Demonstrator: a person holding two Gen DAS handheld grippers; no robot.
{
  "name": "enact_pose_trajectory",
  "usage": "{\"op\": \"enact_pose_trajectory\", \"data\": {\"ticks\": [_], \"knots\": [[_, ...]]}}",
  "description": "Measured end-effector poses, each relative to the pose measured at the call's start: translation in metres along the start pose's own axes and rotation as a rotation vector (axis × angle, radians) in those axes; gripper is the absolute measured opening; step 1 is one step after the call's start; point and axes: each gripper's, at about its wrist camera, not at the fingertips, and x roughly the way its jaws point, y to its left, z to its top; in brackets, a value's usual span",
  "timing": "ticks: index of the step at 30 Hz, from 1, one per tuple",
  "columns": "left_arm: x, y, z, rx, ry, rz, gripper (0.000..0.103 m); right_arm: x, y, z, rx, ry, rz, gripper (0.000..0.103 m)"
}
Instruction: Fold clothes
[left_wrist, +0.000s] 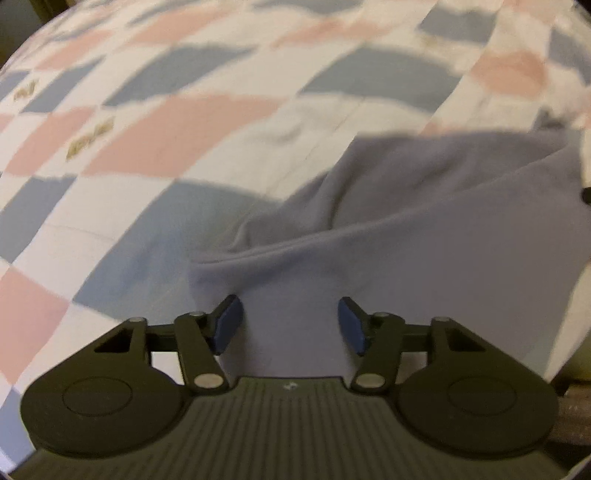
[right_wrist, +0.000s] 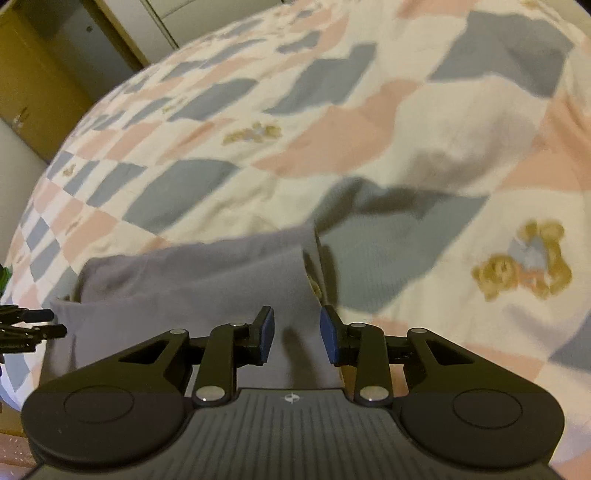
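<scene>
A grey-lilac garment lies partly folded on a checked bedspread. In the left wrist view my left gripper is open, its blue pads spread over the garment's near left corner without closing on it. In the right wrist view the same garment lies under my right gripper, which is open with its pads over the garment's right edge. The tip of the left gripper shows at the far left of the right wrist view.
The bedspread is white, pink and blue-grey with teddy bear prints. It is rumpled behind the garment. Wooden cupboard doors stand beyond the bed at the upper left.
</scene>
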Motion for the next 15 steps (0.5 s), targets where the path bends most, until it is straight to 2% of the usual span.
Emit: {"op": "enact_pose_trajectory", "data": {"ticks": [2, 3, 8, 15], "knots": [[-0.013, -0.008, 0.006, 0.042, -0.010, 0.008, 0.053, 0.015, -0.002, -0.001, 0.004, 0.065, -0.040, 0.036], [-0.021, -0.011, 0.007, 0.065, -0.023, 0.013, 0.056, 0.014, -0.002, 0.000, 0.012, 0.061, -0.040, 0.036], [-0.050, -0.017, 0.023, 0.173, -0.045, 0.005, 0.059, -0.015, 0.007, 0.003, 0.043, -0.028, -0.018, 0.036], [-0.048, -0.007, 0.053, 0.371, -0.075, -0.099, 0.062, -0.051, 0.033, -0.023, 0.158, -0.106, -0.068, 0.038]]}}
